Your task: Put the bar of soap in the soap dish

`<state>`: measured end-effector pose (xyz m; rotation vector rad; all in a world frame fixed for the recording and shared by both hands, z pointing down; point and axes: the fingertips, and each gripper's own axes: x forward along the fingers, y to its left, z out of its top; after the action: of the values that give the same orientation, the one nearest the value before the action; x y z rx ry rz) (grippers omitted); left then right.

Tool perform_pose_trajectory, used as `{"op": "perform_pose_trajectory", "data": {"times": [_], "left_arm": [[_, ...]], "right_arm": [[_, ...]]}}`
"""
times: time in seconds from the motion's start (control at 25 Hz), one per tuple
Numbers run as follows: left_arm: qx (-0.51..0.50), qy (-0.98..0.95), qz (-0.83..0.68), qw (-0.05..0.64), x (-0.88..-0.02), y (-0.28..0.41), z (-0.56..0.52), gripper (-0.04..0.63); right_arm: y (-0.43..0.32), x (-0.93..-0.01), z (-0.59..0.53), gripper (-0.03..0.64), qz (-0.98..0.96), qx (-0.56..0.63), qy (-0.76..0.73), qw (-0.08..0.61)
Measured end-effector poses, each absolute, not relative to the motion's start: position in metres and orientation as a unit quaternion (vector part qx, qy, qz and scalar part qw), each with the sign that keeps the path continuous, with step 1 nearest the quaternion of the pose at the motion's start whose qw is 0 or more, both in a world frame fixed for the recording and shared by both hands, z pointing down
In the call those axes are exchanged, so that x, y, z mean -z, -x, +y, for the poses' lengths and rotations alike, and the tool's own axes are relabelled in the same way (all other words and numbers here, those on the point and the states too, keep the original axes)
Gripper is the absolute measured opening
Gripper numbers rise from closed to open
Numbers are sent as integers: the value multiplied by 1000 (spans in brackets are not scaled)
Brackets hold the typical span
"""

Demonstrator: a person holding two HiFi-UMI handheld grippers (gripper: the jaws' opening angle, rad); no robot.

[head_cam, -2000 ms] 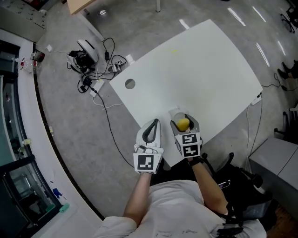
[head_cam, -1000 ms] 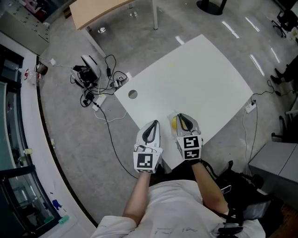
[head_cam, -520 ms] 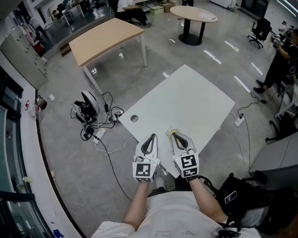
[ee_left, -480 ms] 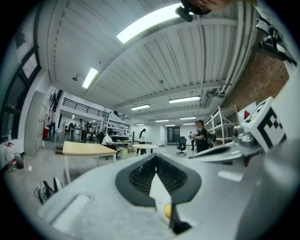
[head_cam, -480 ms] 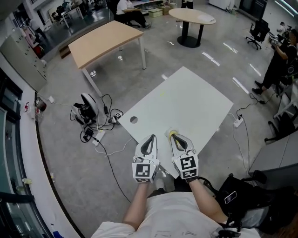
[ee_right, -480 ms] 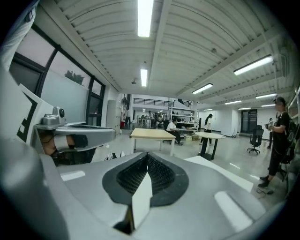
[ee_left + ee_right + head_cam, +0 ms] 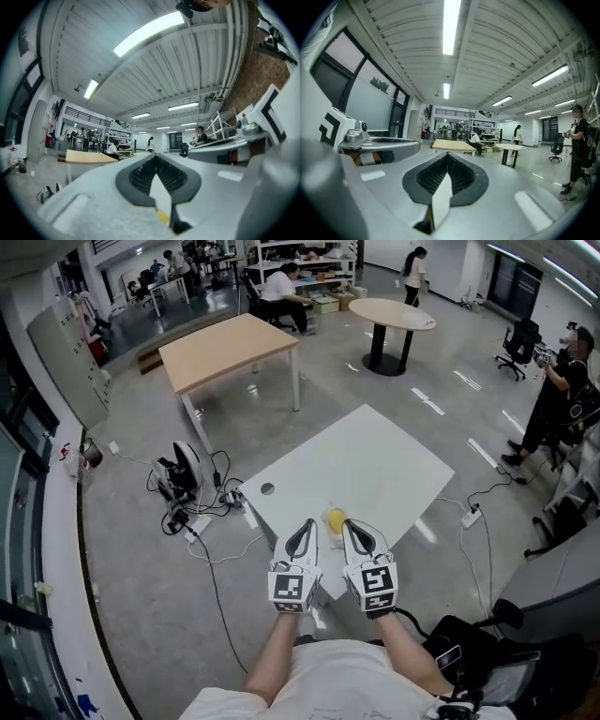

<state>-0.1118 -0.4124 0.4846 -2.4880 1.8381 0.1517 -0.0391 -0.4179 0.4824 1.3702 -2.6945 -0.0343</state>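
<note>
The yellow bar of soap (image 7: 335,518) lies near the front edge of the white table (image 7: 375,460); the dish under it is too small to make out here. Both grippers hover side by side just in front of the soap, raised off the table and pointing roughly level. My left gripper (image 7: 310,522) is shut with nothing in it, its tips meeting (image 7: 156,159) in its own view. My right gripper (image 7: 348,523) is likewise shut and empty (image 7: 448,157). Neither touches the soap.
A wooden table (image 7: 230,351) and a round table (image 7: 398,312) stand further back. Cables and a device (image 7: 183,474) lie on the floor to the left. A person (image 7: 558,399) stands at the right. A dark bag (image 7: 473,652) sits by my right side.
Both grippers have risen and drawn back from the table. The right jaws, open around the soap two seconds ago, are shut and empty. The head view has tilted up, showing more room.
</note>
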Motion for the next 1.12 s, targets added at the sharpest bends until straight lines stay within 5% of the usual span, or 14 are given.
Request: {"op": "perform_pose_trajectory", "data": {"times": [0.6,1.12], "left_arm": [[-1,750,661,-11,-523,-30,-198,2],[-24,751,659,36,-460,-35,-139,2]], "right_arm": [[-104,-534,-223,9,-918,-32,-389,64],[-118,-473,-182,9,-916,-1,-400,23]]}}
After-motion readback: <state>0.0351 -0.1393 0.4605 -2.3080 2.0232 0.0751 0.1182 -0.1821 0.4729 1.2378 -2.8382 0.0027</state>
